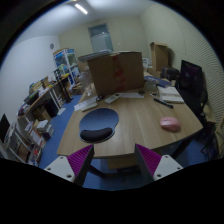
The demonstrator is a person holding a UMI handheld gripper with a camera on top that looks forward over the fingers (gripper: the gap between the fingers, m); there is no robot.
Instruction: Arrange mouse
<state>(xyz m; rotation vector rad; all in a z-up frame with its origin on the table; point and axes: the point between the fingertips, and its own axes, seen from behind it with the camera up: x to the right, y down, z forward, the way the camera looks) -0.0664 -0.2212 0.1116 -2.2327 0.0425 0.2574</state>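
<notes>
The gripper [113, 160] hovers above the near edge of a wooden table [135, 125], its two fingers spread wide apart with nothing between them (the magenta pads [77, 157] face each other across bare space). Just ahead of the fingers, toward the table's near left part, lies a round dark mouse pad [98, 124]. The pink mouse [170, 124] rests near the table's right edge, well apart from the mouse pad and beyond the right finger. At the far edge stands a large cardboard box [115, 71], with papers [168, 95] lying toward the far right corner. A dark office chair [192, 80] stands beside the right edge.
</notes>
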